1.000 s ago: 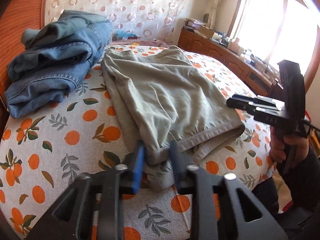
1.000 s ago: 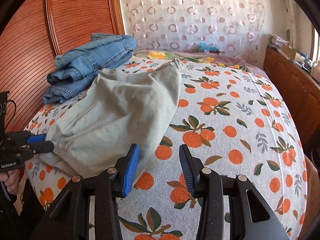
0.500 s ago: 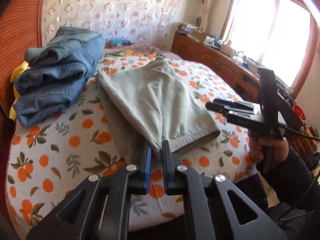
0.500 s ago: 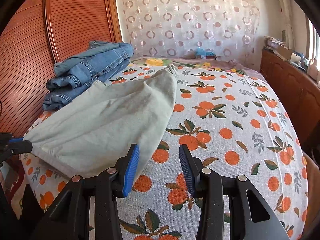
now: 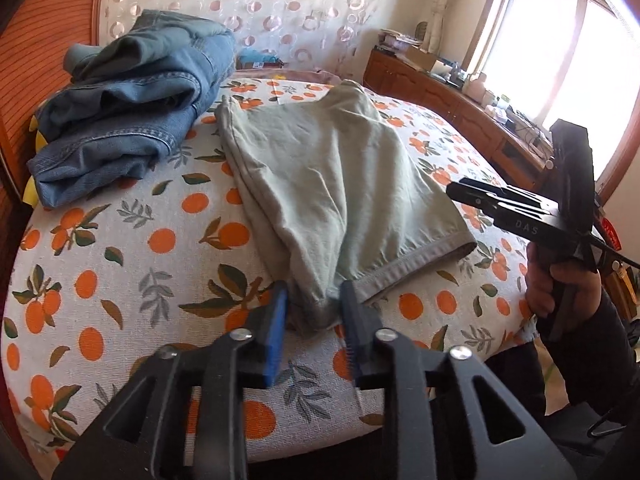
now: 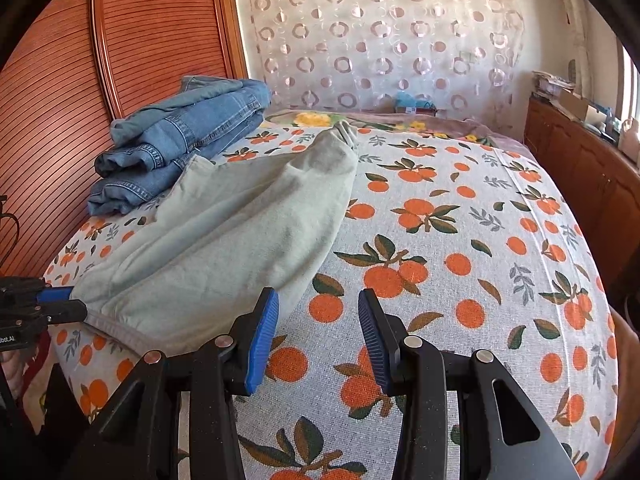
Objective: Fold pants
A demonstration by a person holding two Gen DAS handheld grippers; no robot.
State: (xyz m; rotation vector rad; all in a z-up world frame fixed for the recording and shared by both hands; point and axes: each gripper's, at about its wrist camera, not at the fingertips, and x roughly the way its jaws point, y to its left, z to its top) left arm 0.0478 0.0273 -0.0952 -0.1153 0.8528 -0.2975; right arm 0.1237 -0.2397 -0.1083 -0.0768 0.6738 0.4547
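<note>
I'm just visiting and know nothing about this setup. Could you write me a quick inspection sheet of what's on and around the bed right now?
Surface: bed sheet with an orange-fruit print.
Job's things: grey-green pants lying partly folded on the sheet.
Clutter: folded jeans stacked near the wooden headboard.
Grippers: left gripper opening, pants hem corner between its jaws; right gripper open, nothing between its jaws.
Cables: thin black cable behind the right gripper.
Surroundings: patterned curtain, wooden cabinet, bright window.
</note>
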